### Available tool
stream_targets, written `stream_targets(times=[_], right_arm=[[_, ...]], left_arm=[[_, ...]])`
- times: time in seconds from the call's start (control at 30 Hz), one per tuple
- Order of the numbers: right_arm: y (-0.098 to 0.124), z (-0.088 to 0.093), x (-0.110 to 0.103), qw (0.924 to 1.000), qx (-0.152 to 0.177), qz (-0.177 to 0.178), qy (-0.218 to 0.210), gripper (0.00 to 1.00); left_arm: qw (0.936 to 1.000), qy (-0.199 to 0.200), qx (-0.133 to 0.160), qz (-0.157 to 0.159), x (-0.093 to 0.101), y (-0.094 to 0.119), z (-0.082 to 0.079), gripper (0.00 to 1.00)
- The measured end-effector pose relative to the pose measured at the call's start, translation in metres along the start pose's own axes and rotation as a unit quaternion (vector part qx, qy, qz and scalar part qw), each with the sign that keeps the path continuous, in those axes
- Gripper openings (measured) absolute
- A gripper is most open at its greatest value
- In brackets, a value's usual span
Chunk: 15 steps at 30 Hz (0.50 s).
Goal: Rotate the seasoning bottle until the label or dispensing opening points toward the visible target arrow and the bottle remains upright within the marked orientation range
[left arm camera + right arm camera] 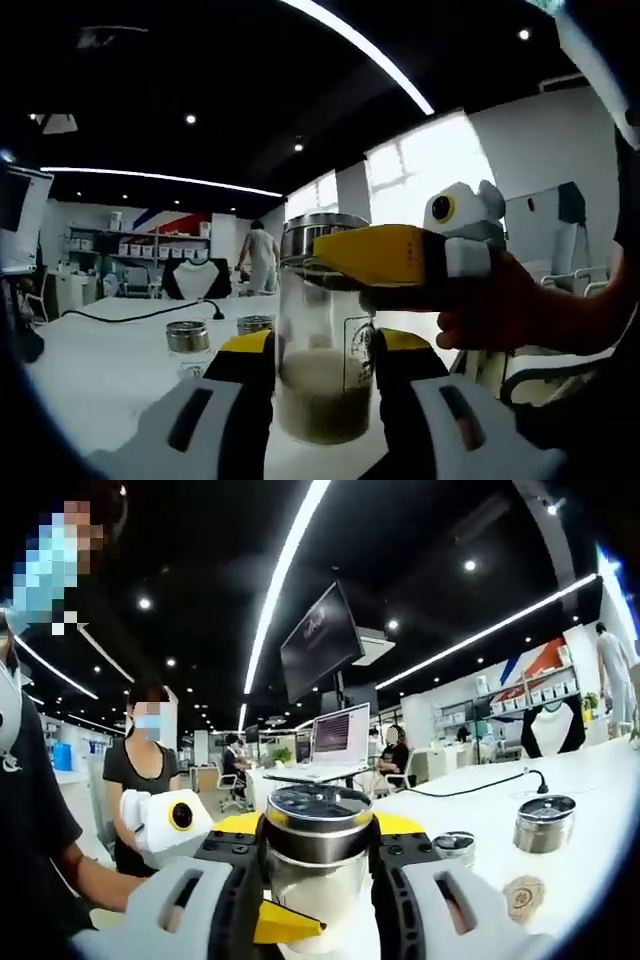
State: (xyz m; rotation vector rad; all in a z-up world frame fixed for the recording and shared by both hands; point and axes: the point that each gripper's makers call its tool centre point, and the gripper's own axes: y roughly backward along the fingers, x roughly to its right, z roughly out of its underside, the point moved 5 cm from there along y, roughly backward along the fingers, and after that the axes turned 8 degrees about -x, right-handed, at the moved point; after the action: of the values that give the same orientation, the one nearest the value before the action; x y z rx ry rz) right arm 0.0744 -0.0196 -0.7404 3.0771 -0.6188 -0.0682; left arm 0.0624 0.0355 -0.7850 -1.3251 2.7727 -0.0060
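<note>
white table (110,370) holding everything; two small metal-lidded jars (188,338) sit on it; black cable (140,314) runs across the far side

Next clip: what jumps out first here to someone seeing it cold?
A clear seasoning bottle with pale powder stands on the white table, gripped low between the left gripper jaws. The right gripper clamps its metal cap. Two smaller metal-capped jars sit beyond.
</note>
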Motion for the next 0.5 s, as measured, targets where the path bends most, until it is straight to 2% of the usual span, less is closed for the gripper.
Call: stream_targets(times=[0.13, 0.2, 0.33, 0.5], right_arm=[[-0.0046, 0.0002, 0.0012, 0.9999, -0.004, 0.010, -0.004, 0.39], [-0.0071, 0.0012, 0.0029, 0.9997, -0.008, 0.016, -0.019, 0.39], [-0.0097, 0.0042, 0.0035, 0.9993, -0.020, 0.024, -0.019, 0.39], [-0.0081, 0.0056, 0.0064, 0.9983, -0.036, 0.036, -0.027, 0.38]], left_arm=[[0.9999, 0.015, 0.000, -0.007, -0.0019, 0.0006, 0.0011, 0.41], [0.9997, 0.005, -0.001, -0.024, -0.0033, 0.0010, 0.0007, 0.41], [0.9992, -0.003, -0.005, -0.040, -0.0055, 0.0015, 0.0017, 0.41], [0.9995, 0.009, -0.006, -0.030, -0.0065, -0.0010, 0.0050, 0.41]])
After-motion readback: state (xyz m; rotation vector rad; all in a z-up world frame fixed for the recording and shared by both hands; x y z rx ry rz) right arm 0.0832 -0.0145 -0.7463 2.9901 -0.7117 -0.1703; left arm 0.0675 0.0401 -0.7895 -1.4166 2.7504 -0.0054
